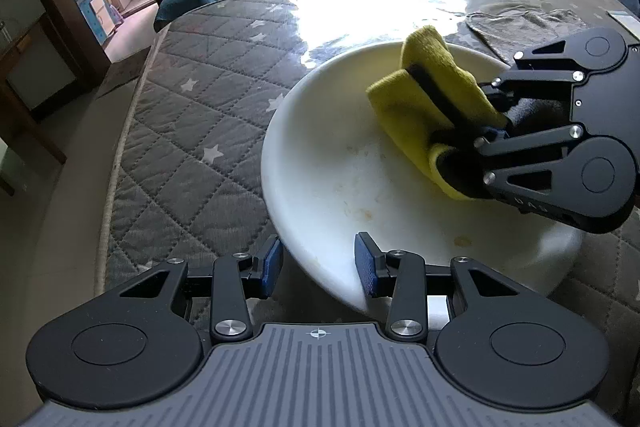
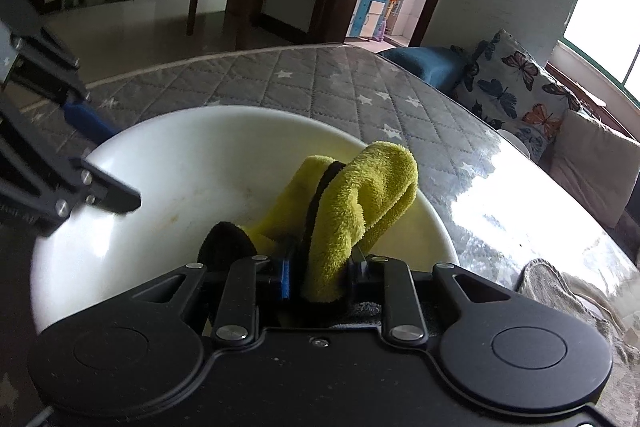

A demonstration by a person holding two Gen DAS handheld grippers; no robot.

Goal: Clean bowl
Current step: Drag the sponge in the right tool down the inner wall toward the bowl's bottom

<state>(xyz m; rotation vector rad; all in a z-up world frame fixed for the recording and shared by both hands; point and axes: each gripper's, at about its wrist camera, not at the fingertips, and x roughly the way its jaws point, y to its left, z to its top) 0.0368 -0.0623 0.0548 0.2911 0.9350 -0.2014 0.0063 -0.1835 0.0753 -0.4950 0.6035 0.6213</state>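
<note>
Bowl (image 1: 360, 163): white, on desk (image 1: 192, 99), stains on inner floor. Its near rim sits between the left tongs (image 1: 318, 263); pads straddle the wall, one outside, one inside; whether they press it cannot be told. Right tongs (image 2: 320, 277): clenched on yellow cloth (image 2: 352, 203), inside bowl at far-right wall. Stains lie between the two tongs, nearer the right; likely next wipe runs from cloth toward left tongs.

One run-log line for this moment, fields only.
left hand-held gripper: straddling bowl rim | right hand-held gripper: shut on yellow cloth inside bowl | stains visible
</note>
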